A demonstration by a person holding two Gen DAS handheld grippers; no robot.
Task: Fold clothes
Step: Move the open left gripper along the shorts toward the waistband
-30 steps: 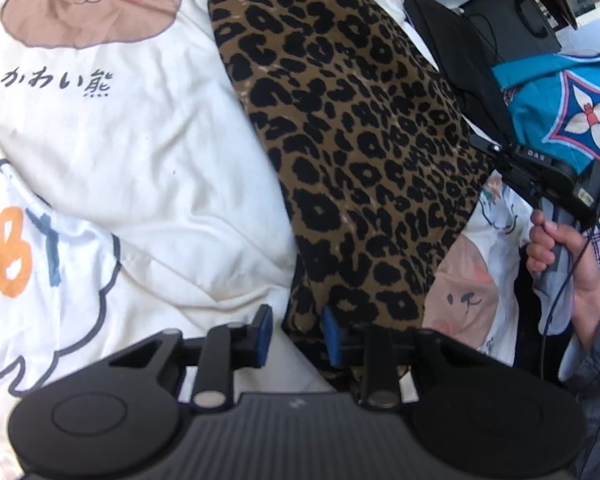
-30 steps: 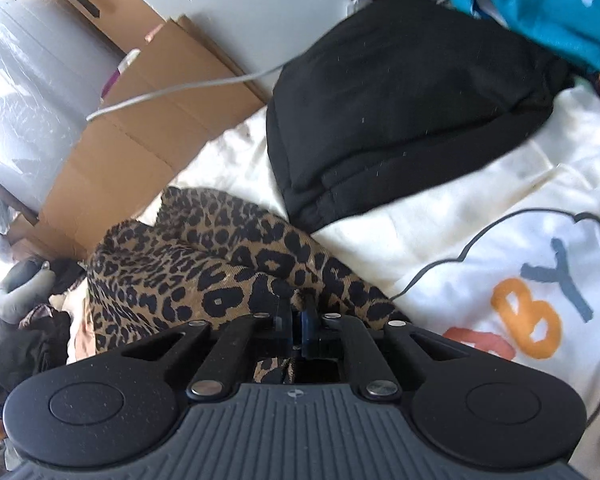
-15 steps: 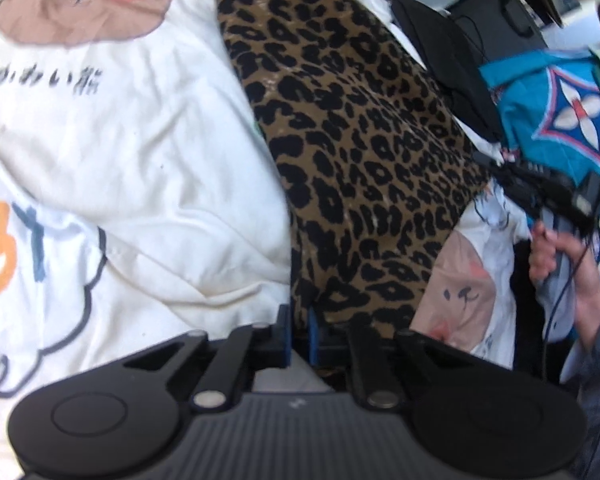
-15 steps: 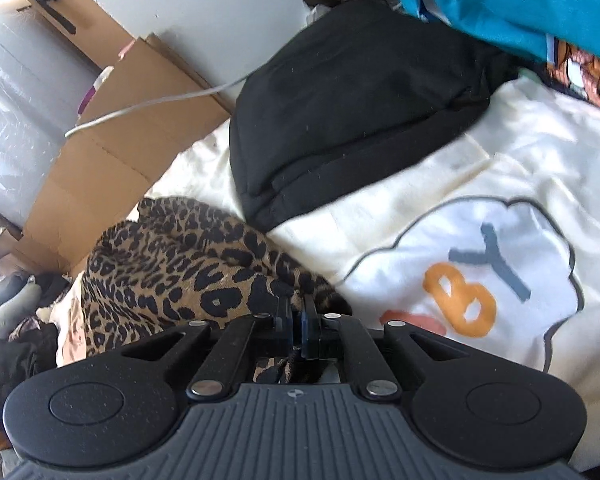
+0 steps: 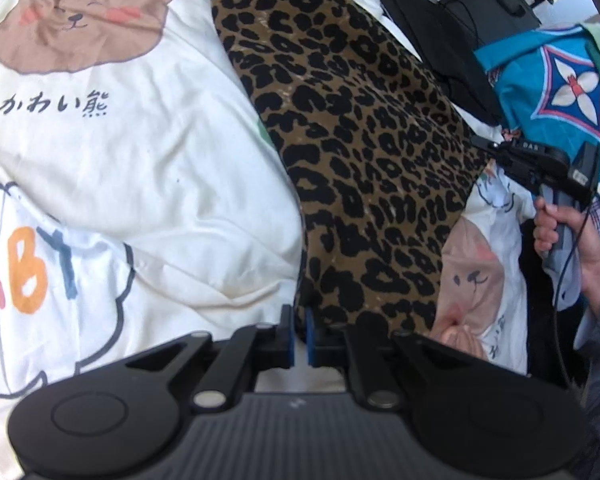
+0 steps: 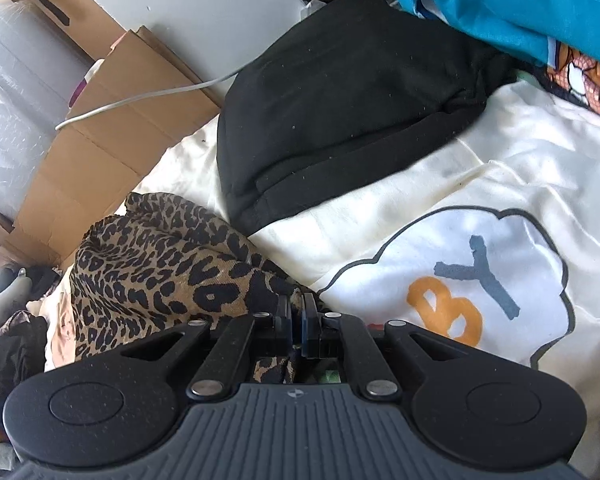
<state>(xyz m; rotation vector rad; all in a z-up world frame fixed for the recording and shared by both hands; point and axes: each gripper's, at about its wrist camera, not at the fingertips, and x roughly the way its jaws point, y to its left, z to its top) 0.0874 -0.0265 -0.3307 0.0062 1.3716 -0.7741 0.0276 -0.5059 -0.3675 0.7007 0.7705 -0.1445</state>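
A leopard-print garment lies stretched lengthwise over the cream bedding. My left gripper is at its near hem, and the jaws are closing tight on that edge, with cloth pinched between the blue pads. In the right wrist view the same leopard-print garment bunches up at the lower left. My right gripper is shut on a fold of it. In the left wrist view a hand holds that right gripper against the garment's right edge.
A black garment lies on the bedding beyond the right gripper. Teal patterned cloth is piled at the upper right. Cardboard boxes with a white cable stand past the bed's edge. The bedding carries bear and cloud prints.
The left jaws, open around the garment's near hem a second ago, have shut on it. The right gripper stays shut on its fold; its view has shifted slightly.
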